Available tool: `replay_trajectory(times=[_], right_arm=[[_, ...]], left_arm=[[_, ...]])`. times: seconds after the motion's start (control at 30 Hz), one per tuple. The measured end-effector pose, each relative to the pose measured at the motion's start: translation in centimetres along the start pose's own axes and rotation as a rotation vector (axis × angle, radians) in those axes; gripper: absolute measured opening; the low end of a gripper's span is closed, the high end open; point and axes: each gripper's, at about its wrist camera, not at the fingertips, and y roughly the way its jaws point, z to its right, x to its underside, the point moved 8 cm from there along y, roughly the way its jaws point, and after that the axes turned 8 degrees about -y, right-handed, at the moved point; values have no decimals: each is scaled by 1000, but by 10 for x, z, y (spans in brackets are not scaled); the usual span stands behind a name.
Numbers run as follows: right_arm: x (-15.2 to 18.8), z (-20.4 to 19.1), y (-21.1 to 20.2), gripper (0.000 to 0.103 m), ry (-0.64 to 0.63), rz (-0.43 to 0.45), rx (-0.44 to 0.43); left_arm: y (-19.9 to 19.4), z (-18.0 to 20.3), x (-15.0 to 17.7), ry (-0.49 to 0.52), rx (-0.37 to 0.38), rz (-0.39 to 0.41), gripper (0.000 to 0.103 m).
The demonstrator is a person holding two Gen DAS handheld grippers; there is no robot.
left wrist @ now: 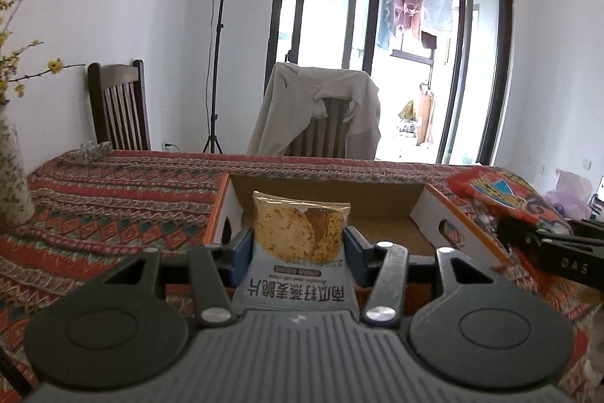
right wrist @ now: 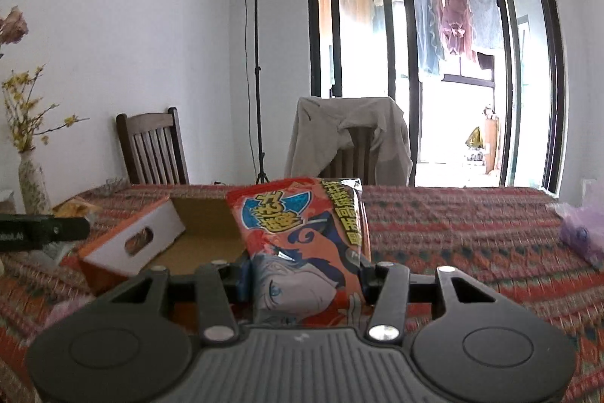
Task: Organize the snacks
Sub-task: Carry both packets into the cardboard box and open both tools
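Observation:
My left gripper (left wrist: 300,253) is shut on a small crisp packet (left wrist: 300,229) with a clear window over yellow crackers and a grey label. It holds the packet upright just in front of an open cardboard box (left wrist: 434,214) with orange outer walls and white flaps. My right gripper (right wrist: 302,276) is shut on a large orange-red snack bag (right wrist: 302,233) with cartoon art, held upright to the right of the same box (right wrist: 151,233). The red bag and the right gripper also show at the right edge of the left wrist view (left wrist: 502,195).
The table carries a red patterned cloth (left wrist: 113,191). A flowered vase (right wrist: 32,182) with yellow twigs stands at the far left. Two chairs (right wrist: 151,150) stand behind the table, one draped with a grey jacket (right wrist: 347,135). A purple plastic bag (right wrist: 581,229) lies at the right.

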Motion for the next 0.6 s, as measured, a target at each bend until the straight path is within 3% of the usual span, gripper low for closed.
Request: replay_trajectory(times=[0.27, 0.43, 0.6], right_arm=[[-29, -1, 58, 48, 13, -27, 8], [-13, -2, 91, 48, 47, -58, 11], [13, -4, 110, 48, 35, -130, -11]], left_arm=[[54, 3, -27, -50, -34, -9, 52], [86, -10, -20, -93, -85, -35, 52], [96, -15, -8, -60, -93, -22, 53]])
